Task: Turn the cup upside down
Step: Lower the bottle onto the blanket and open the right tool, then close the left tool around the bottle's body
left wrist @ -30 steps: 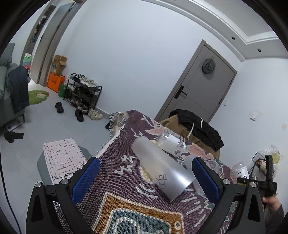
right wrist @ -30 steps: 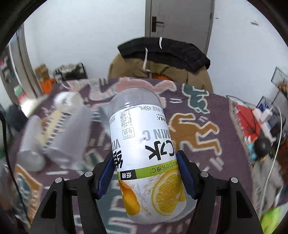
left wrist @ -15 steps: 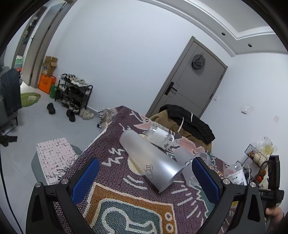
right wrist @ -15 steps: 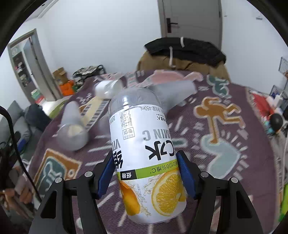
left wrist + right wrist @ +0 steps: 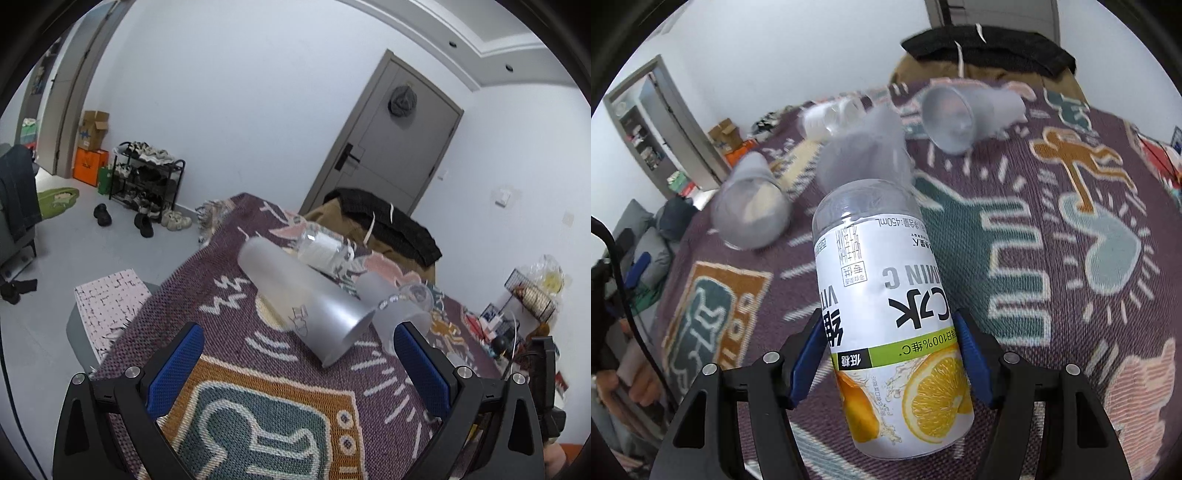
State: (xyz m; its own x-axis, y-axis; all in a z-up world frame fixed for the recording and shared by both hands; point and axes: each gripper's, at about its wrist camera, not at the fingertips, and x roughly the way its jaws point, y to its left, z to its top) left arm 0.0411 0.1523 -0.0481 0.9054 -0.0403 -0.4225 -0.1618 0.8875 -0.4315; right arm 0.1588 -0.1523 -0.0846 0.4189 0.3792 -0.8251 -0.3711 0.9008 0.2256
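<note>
My right gripper is shut on a clear plastic cup with a white and lemon-print label, held above the patterned table; its label reads upside down. My left gripper is open and empty, above the cloth in front of a tall frosted cup that lies on its side. A shorter frosted cup lies to its right, and a clear labelled cup lies behind. In the right wrist view the frosted cups lie on their sides beyond the held cup.
The table is covered by a purple woven cloth with figures. A chair draped with dark and brown coats stands at the far end. Clutter and a wire basket lie to the right. A checked stool stands left.
The right gripper has swung with the lemon-label cup from the table's right side toward the middle, tilting downward. The left gripper has shifted only slightly and stays open.
</note>
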